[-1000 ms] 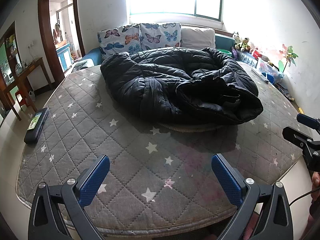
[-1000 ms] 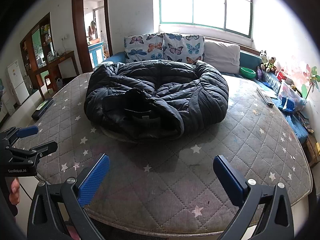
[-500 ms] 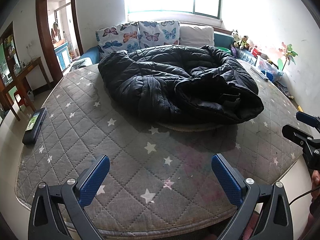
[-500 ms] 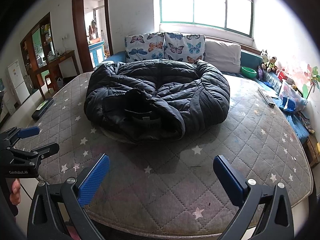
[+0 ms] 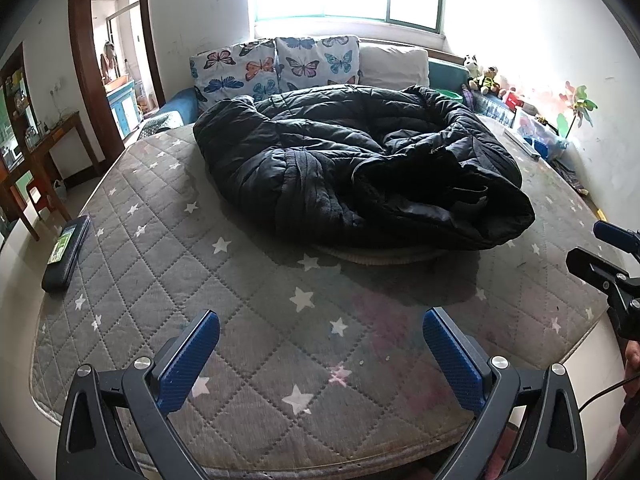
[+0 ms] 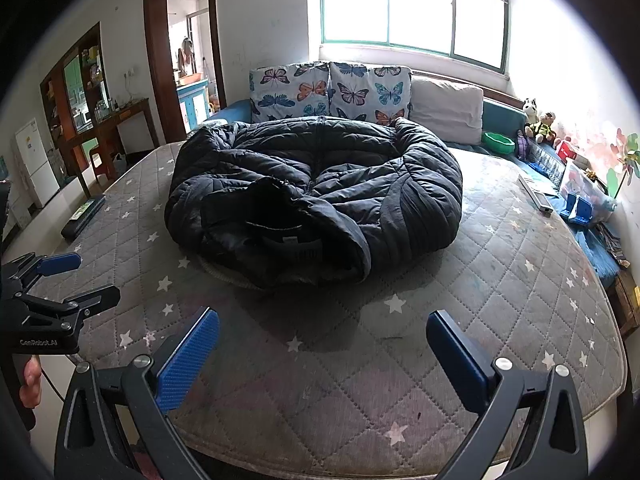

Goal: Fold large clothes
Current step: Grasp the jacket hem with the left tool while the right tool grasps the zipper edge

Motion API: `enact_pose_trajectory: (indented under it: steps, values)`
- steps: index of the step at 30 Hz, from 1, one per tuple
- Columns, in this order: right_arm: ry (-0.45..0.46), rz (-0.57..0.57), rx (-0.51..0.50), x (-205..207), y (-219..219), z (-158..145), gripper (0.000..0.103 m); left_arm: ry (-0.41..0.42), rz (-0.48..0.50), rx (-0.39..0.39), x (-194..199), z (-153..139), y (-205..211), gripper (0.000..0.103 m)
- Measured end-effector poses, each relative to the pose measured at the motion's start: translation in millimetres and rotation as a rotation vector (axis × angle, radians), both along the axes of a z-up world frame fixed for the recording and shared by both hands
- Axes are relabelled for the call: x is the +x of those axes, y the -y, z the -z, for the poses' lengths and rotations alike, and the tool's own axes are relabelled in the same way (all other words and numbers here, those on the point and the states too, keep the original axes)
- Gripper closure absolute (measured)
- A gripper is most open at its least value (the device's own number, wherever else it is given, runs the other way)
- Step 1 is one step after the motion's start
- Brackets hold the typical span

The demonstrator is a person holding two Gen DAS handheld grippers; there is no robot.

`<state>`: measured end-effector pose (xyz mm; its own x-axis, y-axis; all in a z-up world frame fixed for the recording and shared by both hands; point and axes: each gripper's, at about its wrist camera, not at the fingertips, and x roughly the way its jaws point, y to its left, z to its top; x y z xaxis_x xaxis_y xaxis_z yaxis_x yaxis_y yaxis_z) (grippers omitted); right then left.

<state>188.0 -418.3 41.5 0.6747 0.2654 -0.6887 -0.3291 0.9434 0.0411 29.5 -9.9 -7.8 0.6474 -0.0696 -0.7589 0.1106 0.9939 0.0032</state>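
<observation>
A large black puffer jacket [image 5: 360, 168] lies bunched in a heap in the middle of the grey star-patterned mattress [image 5: 248, 304]; it also shows in the right wrist view [image 6: 316, 192], with its collar and hood side towards me. My left gripper [image 5: 320, 344] is open and empty over the mattress's near edge, well short of the jacket. My right gripper [image 6: 322, 344] is open and empty, likewise short of the jacket. Each gripper shows at the side of the other's view: the right one [image 5: 604, 256] and the left one [image 6: 64, 280].
Butterfly pillows [image 6: 328, 92] and a white pillow [image 6: 446, 108] line the far edge. A dark flat box [image 5: 66, 252] lies at the mattress's left edge. Toys and boxes [image 6: 576, 192] sit along the right wall. A doorway and wooden furniture [image 6: 100, 128] stand at left.
Both grippers have edged slightly closer to the jacket, with the view shifting a little. The jacket has not moved and both grippers stay open.
</observation>
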Motion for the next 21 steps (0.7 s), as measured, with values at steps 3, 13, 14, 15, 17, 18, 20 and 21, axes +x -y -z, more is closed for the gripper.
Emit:
enact_pose_trajectory:
  steps: [3, 13, 14, 15, 17, 18, 20, 21]
  values:
    - [-0.007, -0.005, -0.004, 4, -3, 4, 0.0, -0.001, -0.001, 0.006, 4, 0, 0, 0.0]
    - [-0.042, -0.037, 0.013, 29, -3, 2, 0.0, -0.006, -0.004, 0.024, 38, -9, -11, 0.0]
    - [-0.049, -0.044, 0.015, 33, -2, 1, 0.0, -0.005, -0.01, 0.03, 44, -12, -14, 0.0]
    - [-0.059, -0.047, 0.012, 37, -2, 0, 0.0, -0.006, -0.012, 0.029, 49, -13, -16, 0.0]
    - [-0.061, -0.056, 0.004, 44, -2, -1, 0.0, -0.014, -0.017, 0.024, 62, -17, -23, 0.0]
    - [-0.064, -0.061, -0.002, 48, -2, -2, 0.0, -0.014, -0.02, 0.026, 69, -19, -26, 0.0]
    - [-0.069, -0.073, -0.019, 57, -3, -4, 0.0, -0.018, -0.024, 0.033, 82, -21, -31, 0.0]
    - [-0.07, -0.084, -0.023, 61, -4, -5, 0.0, -0.019, -0.028, 0.039, 89, -21, -33, 0.0]
